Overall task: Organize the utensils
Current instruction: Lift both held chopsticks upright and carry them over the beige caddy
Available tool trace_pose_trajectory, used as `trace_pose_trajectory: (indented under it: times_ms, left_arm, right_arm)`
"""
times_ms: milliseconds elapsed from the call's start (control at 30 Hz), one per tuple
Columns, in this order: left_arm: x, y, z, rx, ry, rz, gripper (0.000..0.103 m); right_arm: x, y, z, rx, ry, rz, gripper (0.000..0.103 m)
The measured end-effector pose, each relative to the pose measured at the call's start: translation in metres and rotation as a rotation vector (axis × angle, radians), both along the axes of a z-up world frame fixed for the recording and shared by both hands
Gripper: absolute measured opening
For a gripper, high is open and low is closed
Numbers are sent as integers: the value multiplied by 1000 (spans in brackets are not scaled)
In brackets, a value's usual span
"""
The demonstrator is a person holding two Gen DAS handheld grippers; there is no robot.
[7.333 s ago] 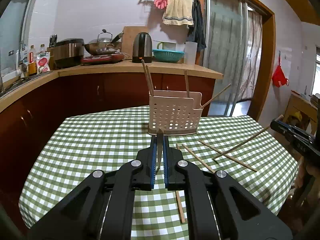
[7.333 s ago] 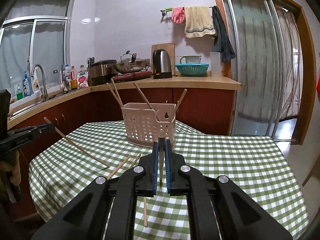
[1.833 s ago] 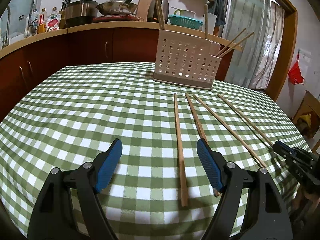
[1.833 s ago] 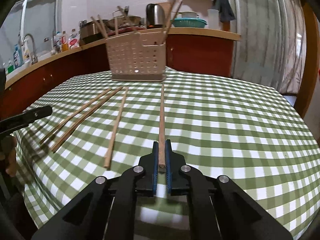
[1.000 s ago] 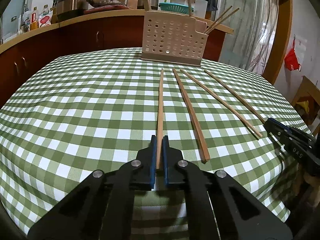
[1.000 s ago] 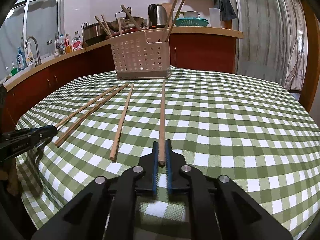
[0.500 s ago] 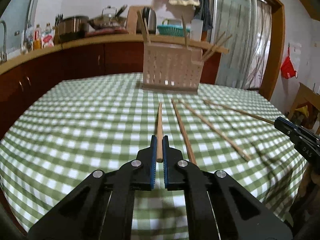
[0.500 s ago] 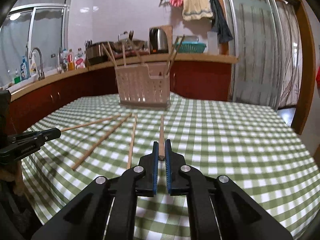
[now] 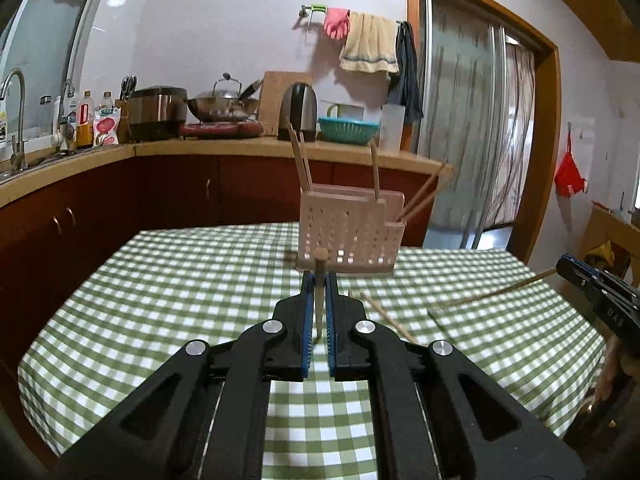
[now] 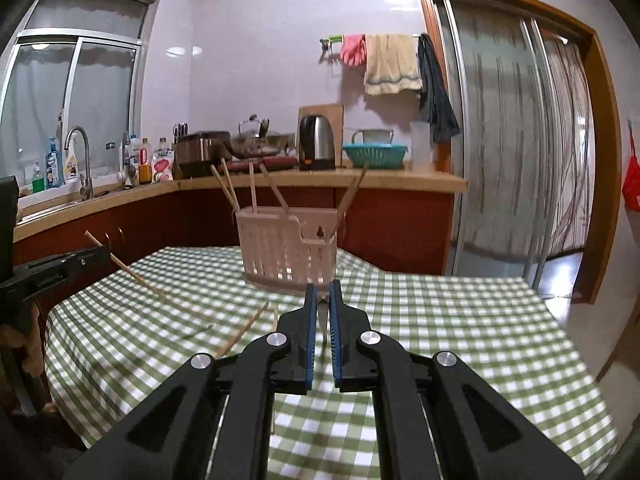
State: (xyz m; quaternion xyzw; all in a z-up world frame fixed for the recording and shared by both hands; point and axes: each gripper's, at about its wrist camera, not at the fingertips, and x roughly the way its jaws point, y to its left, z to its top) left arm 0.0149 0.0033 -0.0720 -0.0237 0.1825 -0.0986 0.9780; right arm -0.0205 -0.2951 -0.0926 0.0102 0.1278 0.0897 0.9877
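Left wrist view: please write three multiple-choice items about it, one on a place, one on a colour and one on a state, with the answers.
1. Where does the pale perforated holder stand?
A. on the kitchen counter
B. on the checked tablecloth
C. on the floor

2. Which colours has the tablecloth?
A. red and white
B. blue and white
C. green and white

3. In what state is the left hand-held gripper?
A. open and empty
B. shut on a chopstick
C. shut on a spoon

Answers:
1 B, because the holder's base rests on the cloth, in front of the counter.
2 C, because the checks are green and white all over.
3 B, because the blue pads press on a wooden stick that is seen end-on.
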Motion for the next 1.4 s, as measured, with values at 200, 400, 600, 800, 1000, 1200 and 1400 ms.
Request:
trace_pose_trajectory:
  times_ms: [200,400,600,800,1000,1200,1400]
  left_arm:
    - [10,8,22,0,-26,-10,6]
    - [28,11,25,5,-28,-9,6]
    - [44,9,26,8,-29,-11,6]
    - [61,9,26,10,-19,-20,6]
    - [72,11,30,-5,-4,-38,6]
    - [79,11,45,-23,-31,-57,6]
    - [94,9,69,-63,-76,-89,6]
  right_arm:
    - [12,-3,20,12,13,12,7]
    - [33,-2,29,12,28,17,7]
    - [58,1,35,9,19,22,7]
    - [74,5,37,15,9,25,7]
    - [84,6,42,23,11,24,7]
    - [89,5,55,41,-12,33,7]
    - [101,7,83,60,-77,59,7]
